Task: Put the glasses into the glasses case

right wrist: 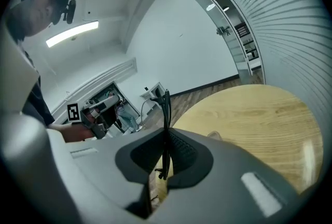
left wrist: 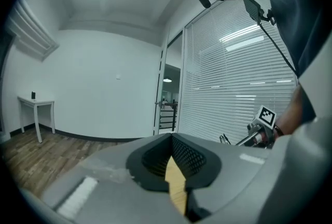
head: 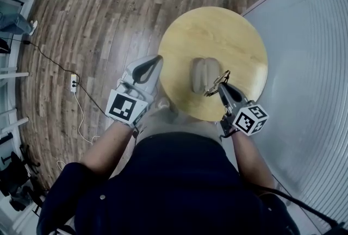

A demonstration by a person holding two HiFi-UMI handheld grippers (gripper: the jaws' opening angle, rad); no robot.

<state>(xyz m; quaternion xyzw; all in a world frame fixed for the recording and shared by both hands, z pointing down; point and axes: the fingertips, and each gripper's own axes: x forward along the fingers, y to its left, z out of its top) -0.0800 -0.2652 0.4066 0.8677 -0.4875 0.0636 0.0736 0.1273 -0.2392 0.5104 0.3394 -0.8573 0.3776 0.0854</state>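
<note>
A tan glasses case (head: 199, 75) lies near the middle of the round wooden table (head: 234, 32); I cannot tell whether it lies open. My right gripper (head: 222, 86) is shut on thin dark-framed glasses (head: 216, 81), just over the case's right end. In the right gripper view the glasses (right wrist: 166, 109) stand on edge between the closed jaws of that gripper (right wrist: 165, 153), over the table (right wrist: 259, 114). My left gripper (head: 156, 61) hovers at the table's left edge, beside the case. Its jaws (left wrist: 174, 158) look shut with nothing in them, and a sliver of table wood shows below.
A glass wall with white blinds (head: 304, 38) runs close along the table's right side. On the wood floor to the left lie a power strip (head: 73, 82) and its cable. A small white table (left wrist: 36, 103) stands by the far wall.
</note>
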